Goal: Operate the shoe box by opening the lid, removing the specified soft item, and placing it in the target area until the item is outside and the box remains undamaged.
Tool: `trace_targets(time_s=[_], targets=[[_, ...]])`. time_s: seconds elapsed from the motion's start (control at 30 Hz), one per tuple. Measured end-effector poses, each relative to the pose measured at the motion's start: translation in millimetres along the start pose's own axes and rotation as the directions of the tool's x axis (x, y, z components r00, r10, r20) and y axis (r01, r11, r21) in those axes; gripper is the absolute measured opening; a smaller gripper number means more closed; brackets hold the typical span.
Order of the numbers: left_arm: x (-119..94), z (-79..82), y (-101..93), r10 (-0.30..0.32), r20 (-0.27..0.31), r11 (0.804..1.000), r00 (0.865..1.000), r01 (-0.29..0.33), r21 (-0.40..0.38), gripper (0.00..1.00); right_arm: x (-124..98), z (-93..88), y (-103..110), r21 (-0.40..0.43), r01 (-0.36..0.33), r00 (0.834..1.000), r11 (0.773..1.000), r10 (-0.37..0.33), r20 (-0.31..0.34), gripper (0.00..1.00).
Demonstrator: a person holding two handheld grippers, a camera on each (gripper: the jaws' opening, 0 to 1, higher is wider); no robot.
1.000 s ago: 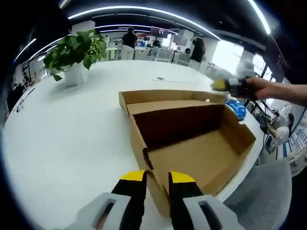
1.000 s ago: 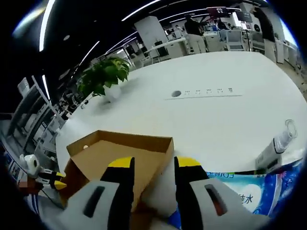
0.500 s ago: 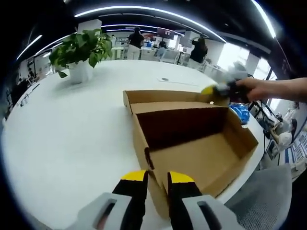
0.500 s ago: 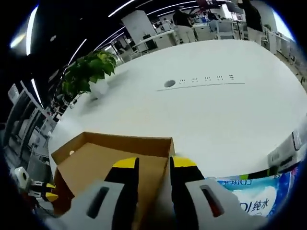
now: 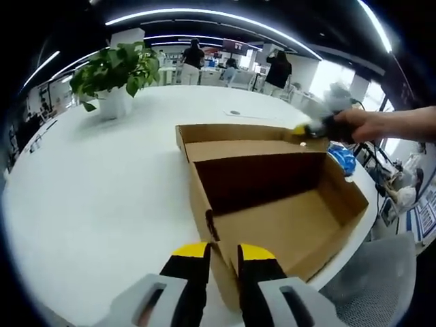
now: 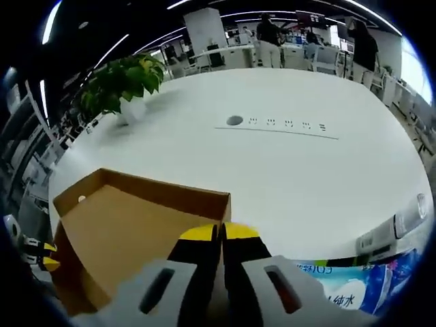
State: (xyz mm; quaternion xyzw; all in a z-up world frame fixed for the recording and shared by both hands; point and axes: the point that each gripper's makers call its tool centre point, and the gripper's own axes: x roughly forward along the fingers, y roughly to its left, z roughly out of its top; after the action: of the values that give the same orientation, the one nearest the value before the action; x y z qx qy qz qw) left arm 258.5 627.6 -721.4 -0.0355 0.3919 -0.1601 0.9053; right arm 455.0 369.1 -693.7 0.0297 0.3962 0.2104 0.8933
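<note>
In the left gripper view, we saw the shoe box (image 5: 272,204) lying open on the white counter (image 5: 88,197), its brown cardboard interior bare, with the lid (image 5: 238,136) thrown back on the far side. Our left gripper (image 5: 223,253) stood at the box's near corner, its yellow-tipped jaws a narrow gap apart with the cardboard wall rising between them; we could not tell whether they actually pressed on it. Across the box, a hand (image 5: 361,126) held the right gripper (image 5: 306,129) at the far right corner of the lid.

In the right gripper view, the right gripper (image 6: 221,233) had its jaws drawn together on the corner edge of the lid (image 6: 136,218), the two yellow tips almost touching. Just beside them on the counter (image 6: 293,177) lay a blue and white plastic packet (image 6: 354,286) with printed lettering, outside the box, and a white object (image 6: 402,225) near it that we could not identify. A potted plant (image 6: 122,85) stood well apart, further back on the counter, with a row of sockets (image 6: 286,125) set into the surface. People stood among the desks in the background.
</note>
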Motion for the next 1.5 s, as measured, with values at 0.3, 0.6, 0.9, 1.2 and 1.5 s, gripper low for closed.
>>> trace_targets(time_s=[0.3,0.6,0.9,1.2,1.5], targets=[[0.2,0.6,-0.1,0.013,0.005,1.0,1.0,-0.013,-0.017,0.15,-2.6,17.5,-5.3,0.031,-0.019,0.998,0.999,0.017,0.053,0.0],[1.3,1.0,1.3,0.044,-0.005,0.999,0.999,-0.044,-0.025,0.14,-11.8,35.7,-9.6,-0.011,-0.035,0.993,0.999,0.036,0.111,0.0],[3.0,3.1,3.6,0.062,-0.01,0.998,0.998,-0.063,-0.027,0.13,-43.2,46.5,-0.8,-0.078,-0.063,0.982,0.995,0.076,0.174,0.0],[5.3,5.7,4.8,0.08,-0.009,0.996,0.997,-0.08,-0.035,0.12,-78.4,49.6,15.4,-0.124,-0.083,0.965,0.989,0.11,0.236,0.0],[5.2,5.8,4.8,0.073,0.007,0.996,0.997,-0.072,-0.054,0.13,-111.2,37.8,28.9,-0.171,-0.077,0.953,0.982,0.123,0.276,0.0]])
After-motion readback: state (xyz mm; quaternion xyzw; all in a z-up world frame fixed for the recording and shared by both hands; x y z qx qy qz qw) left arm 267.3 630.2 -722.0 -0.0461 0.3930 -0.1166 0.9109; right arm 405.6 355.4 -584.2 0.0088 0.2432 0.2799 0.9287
